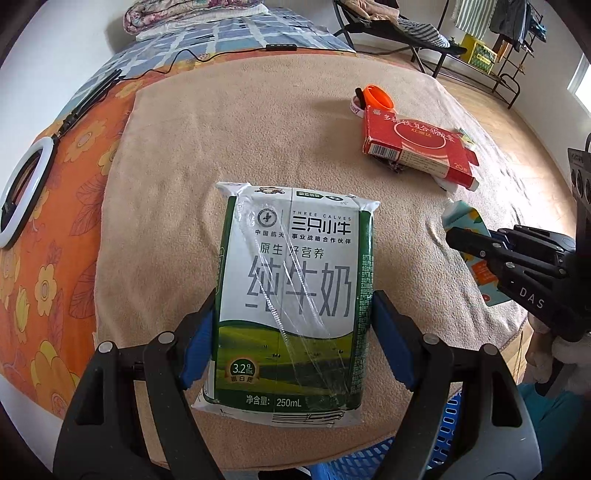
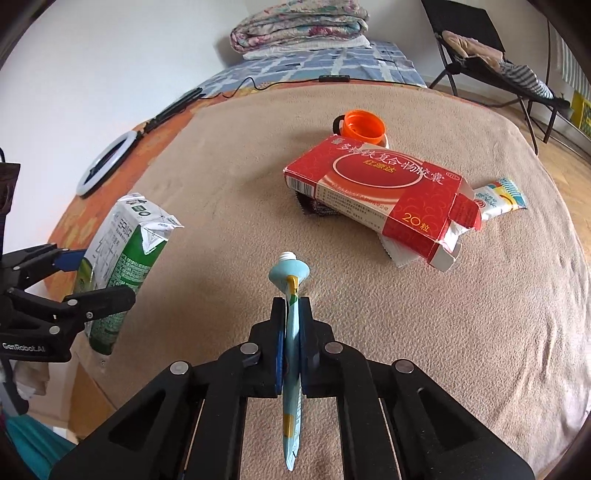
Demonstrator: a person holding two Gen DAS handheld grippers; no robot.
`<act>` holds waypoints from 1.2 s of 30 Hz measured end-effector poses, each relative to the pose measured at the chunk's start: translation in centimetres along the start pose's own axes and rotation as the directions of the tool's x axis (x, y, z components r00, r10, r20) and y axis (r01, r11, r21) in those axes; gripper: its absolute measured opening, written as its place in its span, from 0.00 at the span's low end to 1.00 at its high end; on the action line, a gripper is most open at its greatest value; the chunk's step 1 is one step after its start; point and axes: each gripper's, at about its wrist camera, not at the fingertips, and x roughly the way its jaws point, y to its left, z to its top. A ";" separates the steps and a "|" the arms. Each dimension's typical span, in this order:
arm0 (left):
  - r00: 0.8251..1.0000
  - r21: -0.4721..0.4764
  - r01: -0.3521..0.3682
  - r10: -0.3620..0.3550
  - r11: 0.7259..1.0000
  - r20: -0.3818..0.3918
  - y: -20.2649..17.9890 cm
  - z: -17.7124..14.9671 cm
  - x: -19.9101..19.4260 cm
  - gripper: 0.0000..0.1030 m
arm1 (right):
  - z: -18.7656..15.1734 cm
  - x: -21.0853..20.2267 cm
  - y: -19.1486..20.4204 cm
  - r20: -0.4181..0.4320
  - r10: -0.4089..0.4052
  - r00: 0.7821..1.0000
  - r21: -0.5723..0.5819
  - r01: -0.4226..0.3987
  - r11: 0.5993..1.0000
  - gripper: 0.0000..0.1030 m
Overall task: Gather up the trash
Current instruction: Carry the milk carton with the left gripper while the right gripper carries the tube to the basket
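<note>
My left gripper [image 1: 293, 314] is shut on a white and green milk carton [image 1: 291, 295], held above the front edge of the tan blanket; the carton also shows in the right wrist view [image 2: 122, 258]. My right gripper [image 2: 291, 308] is shut on a flattened light-blue tube [image 2: 291, 354] with its cap off, also seen in the left wrist view [image 1: 476, 243]. A red medicine box [image 2: 380, 195] lies further back on wrappers, with an orange cap [image 2: 362, 125] behind it and a white sachet [image 2: 498, 197] to its right.
A blue plastic basket [image 1: 443, 435] sits below the blanket's front edge. A ring light [image 2: 105, 162] and cable lie at the left on the orange sheet. Folded quilts [image 2: 299, 26] are at the back, a folding chair [image 2: 491, 55] at the right.
</note>
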 end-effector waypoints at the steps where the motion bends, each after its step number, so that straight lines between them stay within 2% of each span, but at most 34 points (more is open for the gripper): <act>1: 1.000 0.000 0.004 -0.004 1.000 0.002 -0.2 -0.2 -0.3 0.77 | 0.0 -0.3 0.1 0.004 0.005 1.000 -0.004 -0.005 1.000 0.05; 10: 0.999 0.027 0.046 -0.047 0.999 0.022 -2.6 -3.2 -3.4 0.77 | -1.5 -4.3 1.4 0.034 0.058 0.998 -0.078 -0.056 0.995 0.05; 20: 0.996 0.067 0.079 -0.081 0.995 0.028 -5.9 -7.5 -6.0 0.77 | -5.5 -7.4 2.2 0.023 0.091 0.996 -0.110 -0.088 0.990 0.05; 27: 0.996 0.082 0.090 -0.091 0.992 0.001 -7.8 -11.1 -6.3 0.77 | -7.7 -9.0 3.1 0.024 0.091 0.996 -0.135 -0.087 0.987 0.05; 36: 0.992 0.091 0.112 -0.107 0.990 -0.061 -9.2 -15.0 -5.3 0.77 | -10.5 -10.0 4.0 -0.009 0.148 0.989 -0.161 -0.148 0.976 0.05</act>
